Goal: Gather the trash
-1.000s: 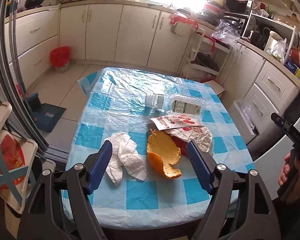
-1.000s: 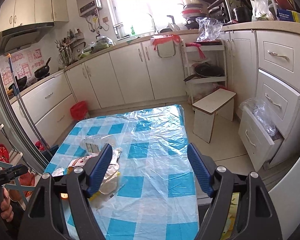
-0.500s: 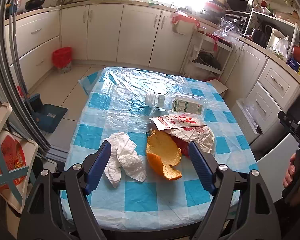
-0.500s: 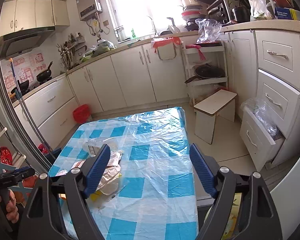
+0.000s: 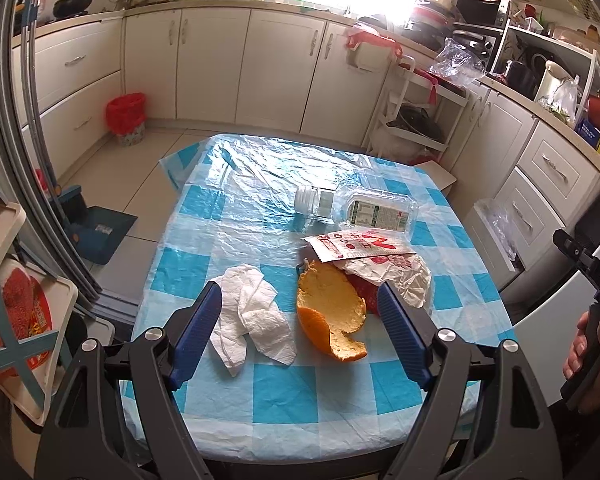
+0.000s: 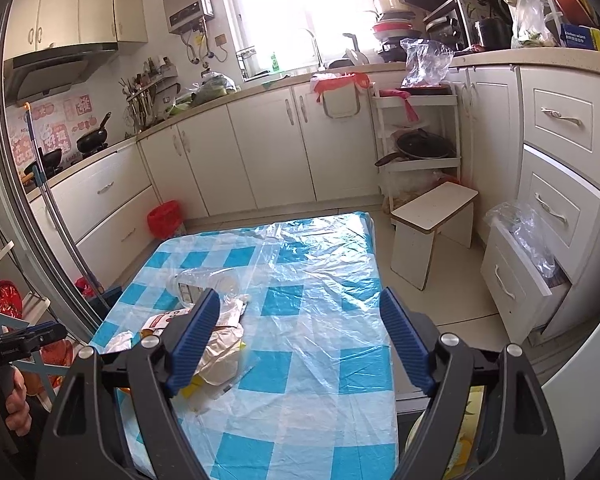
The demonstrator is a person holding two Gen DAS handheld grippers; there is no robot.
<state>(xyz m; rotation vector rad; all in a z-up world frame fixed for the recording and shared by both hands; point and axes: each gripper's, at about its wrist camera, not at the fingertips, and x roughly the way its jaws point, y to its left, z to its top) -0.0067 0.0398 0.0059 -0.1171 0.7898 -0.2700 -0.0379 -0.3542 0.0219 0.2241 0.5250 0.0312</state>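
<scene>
On the blue-checked table (image 5: pixel 239 236) lie a crumpled white tissue (image 5: pixel 255 316), an orange peel (image 5: pixel 332 316), a crumpled paper wrapper (image 5: pixel 396 276), a red-and-white packet (image 5: pixel 356 246) and a clear plastic bottle (image 5: pixel 364 210) on its side. My left gripper (image 5: pixel 300 322) is open above the table's near edge, jaws framing the tissue and peel. My right gripper (image 6: pixel 300 326) is open and empty over the table's right side; the wrapper (image 6: pixel 219 348), bottle (image 6: pixel 203 282) and packet (image 6: pixel 163 318) lie by its left finger.
A red-lined bin (image 5: pixel 125 118) stands on the floor by the cabinets, also in the right wrist view (image 6: pixel 163 218). A white stool (image 6: pixel 432 224) and an open drawer with a plastic bag (image 6: pixel 524 248) are right of the table. A dustpan (image 5: pixel 99 232) lies left.
Both grippers have drifted slightly; the views shift a little. Nothing on the table has moved and both stay open.
</scene>
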